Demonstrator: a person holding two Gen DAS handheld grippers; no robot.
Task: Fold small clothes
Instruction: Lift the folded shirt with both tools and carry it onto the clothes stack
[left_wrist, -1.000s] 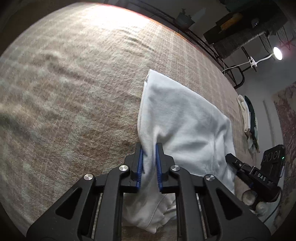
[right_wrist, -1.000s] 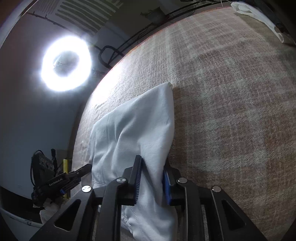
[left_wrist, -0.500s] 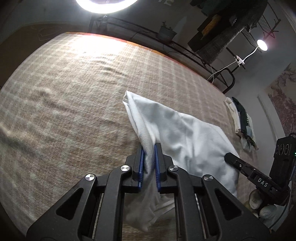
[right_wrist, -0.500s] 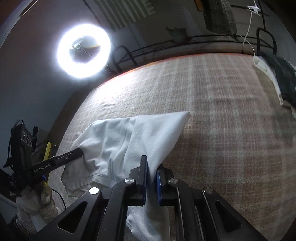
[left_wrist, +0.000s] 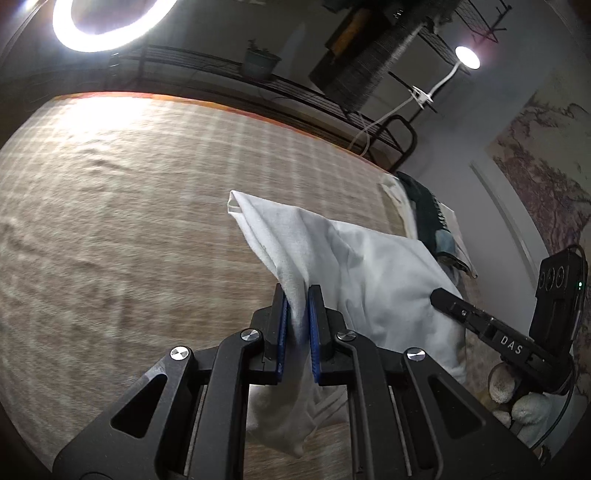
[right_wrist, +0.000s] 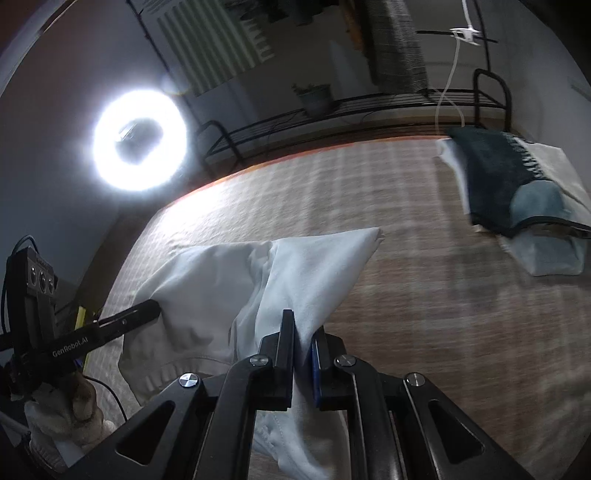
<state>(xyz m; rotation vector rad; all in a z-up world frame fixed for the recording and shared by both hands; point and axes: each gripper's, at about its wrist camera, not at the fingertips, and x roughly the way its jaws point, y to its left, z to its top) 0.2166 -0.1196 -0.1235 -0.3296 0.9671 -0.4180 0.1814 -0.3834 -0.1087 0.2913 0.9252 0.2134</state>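
Note:
A white garment (left_wrist: 369, 266) hangs lifted above the plaid-covered bed (left_wrist: 110, 221), its far corner still touching the cover. My left gripper (left_wrist: 297, 295) is shut on one near edge of it. My right gripper (right_wrist: 303, 325) is shut on the other near edge of the same white garment (right_wrist: 303, 273). The cloth sags between the two grippers, and loose hem folds hang below the jaws. The right gripper also shows at the right of the left wrist view (left_wrist: 480, 321), and the left gripper at the left of the right wrist view (right_wrist: 110, 325).
A pile of folded clothes (right_wrist: 517, 192), dark green on white, lies on the bed's far right (left_wrist: 424, 214). A black metal rail (right_wrist: 369, 107) runs along the bed's far edge. A ring light (right_wrist: 138, 142) glares behind, and a clip lamp (left_wrist: 467, 57) shines at the right.
Both grippers have risen and tilted up, lifting the white garment off the bed. More of the room and the ring light show now. Both stay shut on the cloth.

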